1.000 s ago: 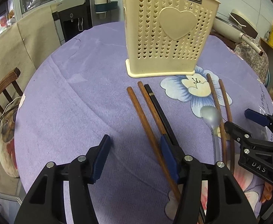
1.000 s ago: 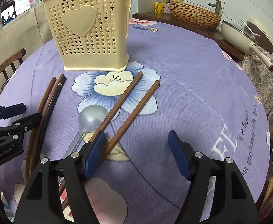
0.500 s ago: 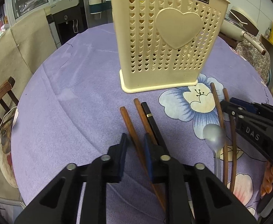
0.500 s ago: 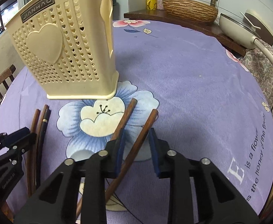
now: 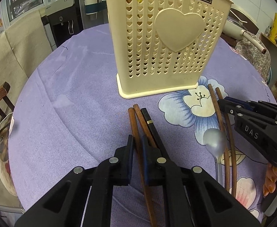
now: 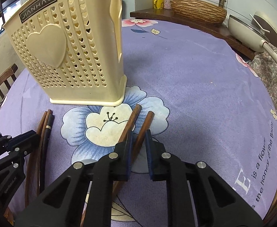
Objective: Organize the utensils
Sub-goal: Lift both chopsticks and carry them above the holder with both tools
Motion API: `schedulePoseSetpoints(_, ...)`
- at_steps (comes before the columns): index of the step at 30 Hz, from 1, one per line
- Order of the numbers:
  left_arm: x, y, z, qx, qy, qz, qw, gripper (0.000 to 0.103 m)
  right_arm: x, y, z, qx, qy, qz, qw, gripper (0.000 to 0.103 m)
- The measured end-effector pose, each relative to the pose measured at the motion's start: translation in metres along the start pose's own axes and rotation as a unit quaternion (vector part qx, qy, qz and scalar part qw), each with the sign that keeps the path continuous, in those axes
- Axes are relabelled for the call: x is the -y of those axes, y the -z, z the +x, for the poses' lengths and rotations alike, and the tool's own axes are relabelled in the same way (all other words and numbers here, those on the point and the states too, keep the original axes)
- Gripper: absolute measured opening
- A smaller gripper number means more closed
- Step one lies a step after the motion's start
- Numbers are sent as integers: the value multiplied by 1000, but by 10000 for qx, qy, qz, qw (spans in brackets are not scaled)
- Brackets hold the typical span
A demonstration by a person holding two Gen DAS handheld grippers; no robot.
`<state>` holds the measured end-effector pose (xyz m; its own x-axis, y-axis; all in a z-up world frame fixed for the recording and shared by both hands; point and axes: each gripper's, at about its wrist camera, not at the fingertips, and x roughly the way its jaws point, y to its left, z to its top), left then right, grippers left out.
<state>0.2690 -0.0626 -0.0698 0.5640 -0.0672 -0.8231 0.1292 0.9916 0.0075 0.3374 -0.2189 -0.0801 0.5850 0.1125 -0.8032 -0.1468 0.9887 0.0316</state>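
Now both pairs of jaws are closing on chopsticks that are lying flat on the purple floral tablecloth (image 5: 66, 87) of the table, just in front of the cream perforated utensil holder (image 5: 168, 43). A second ago they were spread wide above the sticks; half a second ago they were already drawn in, and they are now narrowed to a slim gap.

The left gripper (image 5: 137, 147) is clamping around the leftmost brown chopstick (image 5: 132, 121) of a group of three, whose neighbours are a second brown chopstick (image 5: 141, 119) and a black chopstick with a gold band (image 5: 149, 121), which are passing under its right-hand jaw. The right gripper (image 6: 138, 141) is pinching the right-hand stick (image 6: 145, 126) of its own wooden pair, while the other stick (image 6: 129, 123) is running just outside its left-hand jaw. Whether the pads are truly biting yet cannot be told, though both sticks are sitting squarely between them.

A grey metal spoon (image 5: 215, 141) is resting beside that pair, untouched.

Judging from this, the approach is finishing and the grasp is being made; no stick looks lifted. Next would probably come raising each stick, tipping it upright, and dropping it into the holder's open top, which is standing near both grippers. Some utensils already seem to be showing through the holder's holes, but that is unclear.
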Motion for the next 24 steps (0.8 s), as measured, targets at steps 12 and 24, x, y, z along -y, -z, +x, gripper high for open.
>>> schedulePoseSetpoints(12,6,-2,2,55,-23,41,10000,8,-4,1,1,63,53,-15,10000,13)
schedulePoseSetpoints(24,-5,-6,-22,381,546,-254,9975,7,23,2,-13,267,-846,681,9937,9)
